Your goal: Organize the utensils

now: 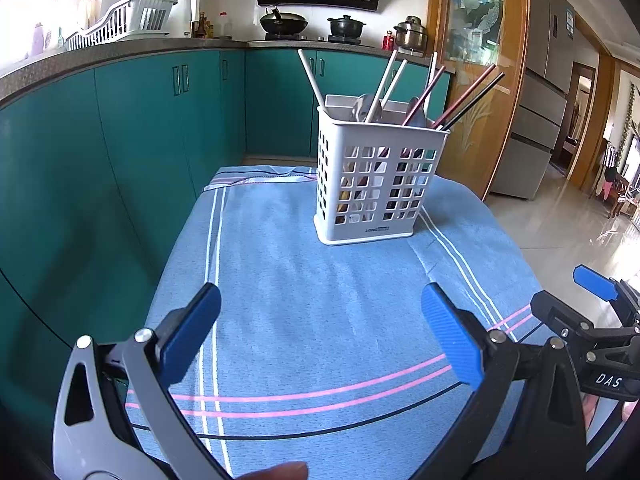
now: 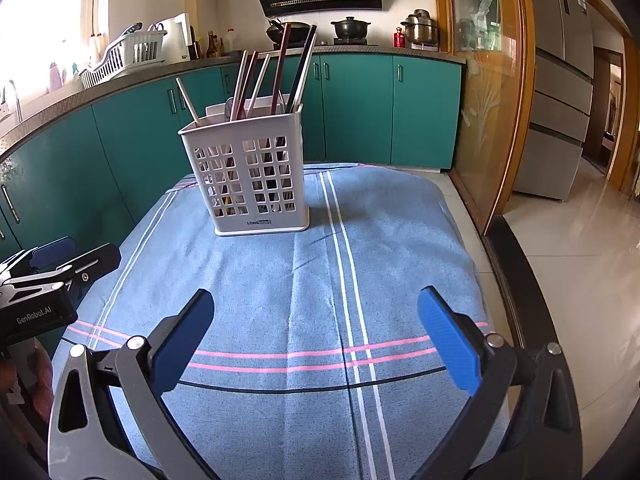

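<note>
The left gripper [image 1: 320,320] hangs with fingers spread and empty; so does the right gripper [image 2: 316,324]. Far on the blue cloth [image 1: 300,280] stands the white slotted utensil caddy [image 1: 374,184], holding chopsticks [image 1: 468,98] and spoons [image 1: 362,106]. The slim, stiff, likely slippery chopsticks are best pinched near their upper ends.

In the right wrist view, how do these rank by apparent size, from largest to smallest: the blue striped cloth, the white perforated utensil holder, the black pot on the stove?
1. Blue striped cloth, largest.
2. White perforated utensil holder.
3. Black pot, smallest as seen; it stands far back, so its true size against the holder is unsure.
</note>
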{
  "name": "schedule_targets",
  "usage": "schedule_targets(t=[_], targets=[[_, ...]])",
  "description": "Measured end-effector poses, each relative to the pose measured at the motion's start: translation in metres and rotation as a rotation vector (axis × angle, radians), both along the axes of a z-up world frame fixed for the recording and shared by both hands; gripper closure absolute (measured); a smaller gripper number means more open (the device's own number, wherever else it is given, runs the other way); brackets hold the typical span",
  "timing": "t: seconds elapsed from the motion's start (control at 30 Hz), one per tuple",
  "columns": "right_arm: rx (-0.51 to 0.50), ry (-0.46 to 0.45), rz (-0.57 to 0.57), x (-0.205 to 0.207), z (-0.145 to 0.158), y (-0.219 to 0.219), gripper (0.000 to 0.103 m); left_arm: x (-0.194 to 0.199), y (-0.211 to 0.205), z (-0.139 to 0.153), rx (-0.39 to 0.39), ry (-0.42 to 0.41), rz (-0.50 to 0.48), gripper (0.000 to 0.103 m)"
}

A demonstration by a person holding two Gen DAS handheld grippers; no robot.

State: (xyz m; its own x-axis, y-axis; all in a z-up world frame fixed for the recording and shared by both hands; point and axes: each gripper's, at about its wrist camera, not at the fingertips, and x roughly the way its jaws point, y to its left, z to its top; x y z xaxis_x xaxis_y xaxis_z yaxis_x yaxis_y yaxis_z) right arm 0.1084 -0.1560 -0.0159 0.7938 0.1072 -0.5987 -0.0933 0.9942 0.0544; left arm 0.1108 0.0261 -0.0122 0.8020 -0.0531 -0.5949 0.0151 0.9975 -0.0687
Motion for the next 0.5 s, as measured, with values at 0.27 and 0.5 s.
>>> schedule_targets(t=[0.27,0.5], targets=[[0.001,0.000,-0.003,0.0000,-0.0008,-0.0006,0.003,0.0000,0.0012,-0.0004,0.001,-0.001,0.001,0.004],[0.002,-0.003,-0.007,-0.0002,-0.0009,-0.0015,0.003,0.0004,0.0017,0.0000,0.000,-0.001,0.002,0.004]])
